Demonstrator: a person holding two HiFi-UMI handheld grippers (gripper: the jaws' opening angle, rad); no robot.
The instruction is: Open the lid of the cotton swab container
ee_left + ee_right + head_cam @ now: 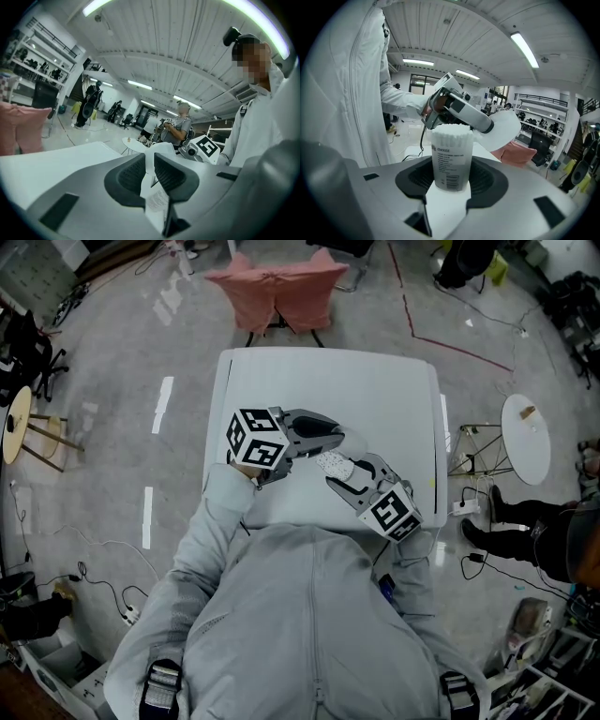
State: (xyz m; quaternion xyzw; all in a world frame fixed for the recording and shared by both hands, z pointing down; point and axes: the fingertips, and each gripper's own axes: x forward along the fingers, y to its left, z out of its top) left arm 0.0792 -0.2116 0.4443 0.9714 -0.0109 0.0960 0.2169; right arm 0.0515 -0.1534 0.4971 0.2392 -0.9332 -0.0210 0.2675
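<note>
A clear cotton swab container (451,157) with a printed label stands upright between the pads of my right gripper (451,180), which is shut on it. Its top is uncovered and the white swab tips (451,128) show. The round white lid (506,126) is off the container, up and to the right of it, held at its edge by my left gripper (485,125). In the left gripper view the lid (149,161) is a thin white sheet pinched between the nearly closed pads of the left gripper (150,171). In the head view both grippers (333,442) (339,476) meet over the white table (375,390), the container (333,463) between them.
A pink covered chair (277,292) stands beyond the table's far edge. A small round white table (525,437) and floor cables (103,587) lie to the sides. A person (178,129) stands in the background of the left gripper view.
</note>
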